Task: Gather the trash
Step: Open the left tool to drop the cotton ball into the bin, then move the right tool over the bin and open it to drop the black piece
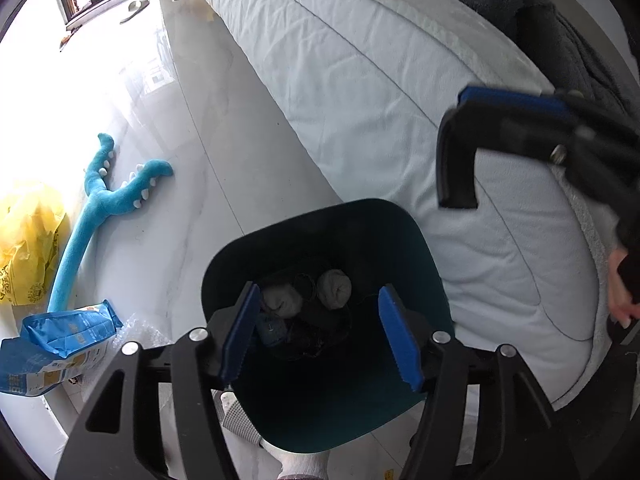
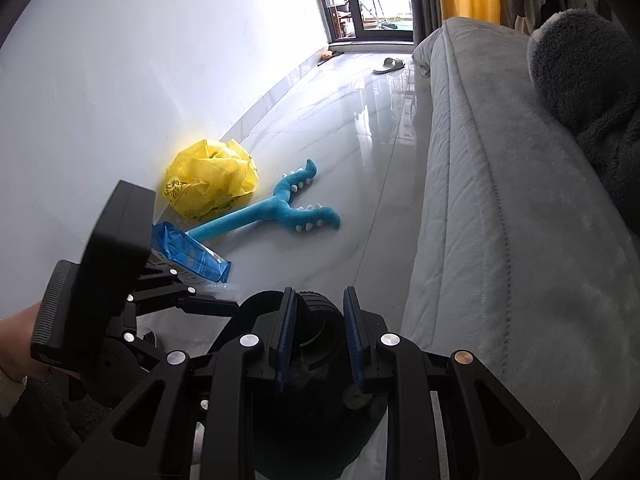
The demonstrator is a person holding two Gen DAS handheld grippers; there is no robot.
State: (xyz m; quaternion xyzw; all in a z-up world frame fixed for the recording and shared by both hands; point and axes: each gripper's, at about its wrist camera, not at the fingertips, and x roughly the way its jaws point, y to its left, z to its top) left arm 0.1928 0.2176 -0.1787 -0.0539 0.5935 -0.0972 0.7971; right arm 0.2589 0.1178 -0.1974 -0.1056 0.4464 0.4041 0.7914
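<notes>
A dark teal trash bin (image 1: pixel 424 256) stands on the floor beside the bed. It holds crumpled grey wads (image 1: pixel 334 289) and dark tangled scraps. My left gripper (image 1: pixel 320 328) is open and empty directly above the bin's mouth. My right gripper (image 1: pixel 460 148) shows at the right of the left wrist view, over the bed edge. In the right wrist view the right gripper (image 2: pixel 319 340) is open, its fingers on either side of the left gripper's black camera lens (image 2: pixel 320 320) without touching it. A yellow plastic bag (image 2: pixel 212 178) and a blue snack bag (image 2: pixel 188 256) lie by the wall.
A blue plush toy (image 2: pixel 280 212) lies on the glossy tile floor (image 2: pixel 352 120). The grey bed (image 2: pixel 500 220) runs along the right with a dark fleece blanket (image 2: pixel 592 92). Clear bubble wrap (image 1: pixel 140 332) lies near the blue bag. A slipper (image 2: pixel 390 65) sits near the glass door.
</notes>
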